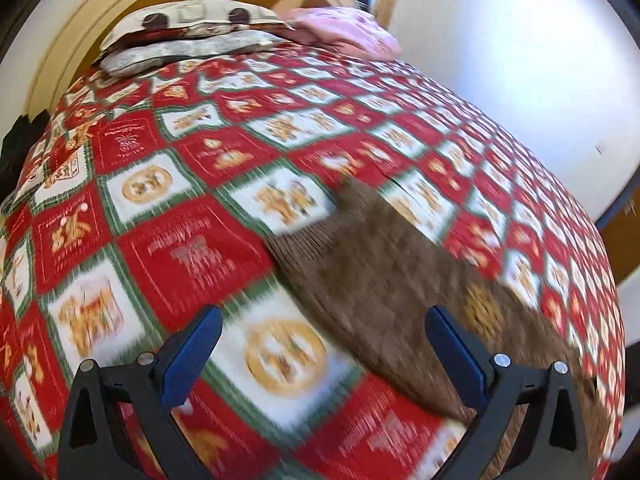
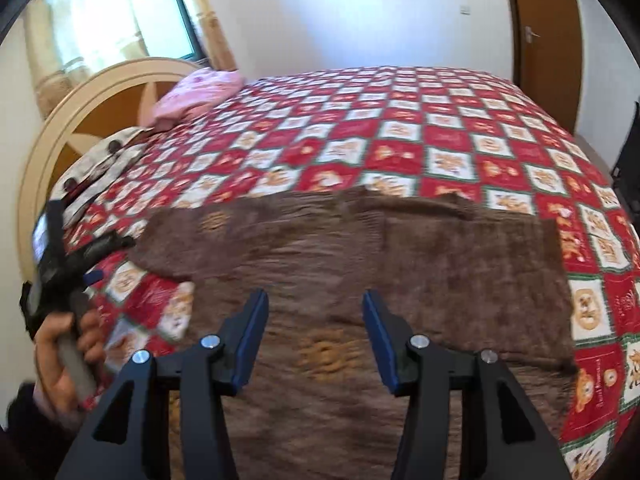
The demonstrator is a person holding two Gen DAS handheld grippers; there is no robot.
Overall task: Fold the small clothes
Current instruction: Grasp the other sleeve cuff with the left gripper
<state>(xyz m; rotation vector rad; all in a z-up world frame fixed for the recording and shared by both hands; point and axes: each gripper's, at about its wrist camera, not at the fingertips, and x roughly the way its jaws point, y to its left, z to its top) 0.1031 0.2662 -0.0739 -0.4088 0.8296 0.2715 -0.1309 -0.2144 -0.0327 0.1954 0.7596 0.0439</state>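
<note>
A brown knit garment (image 2: 360, 264) lies spread flat on the bed (image 2: 440, 128) — near its front edge. Both grippers hover empty: left gripper (image 1: 324, 328) fingers wide, right gripper (image 2: 316, 312) fingers parted over the knit.

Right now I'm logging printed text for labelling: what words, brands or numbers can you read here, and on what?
None can be read.
Bedspread: pale lettering on its red squares, too blurred to read.
Brown garment: orange motifs, no legible letters.
Pillows and pink cloth: no text visible.
</note>
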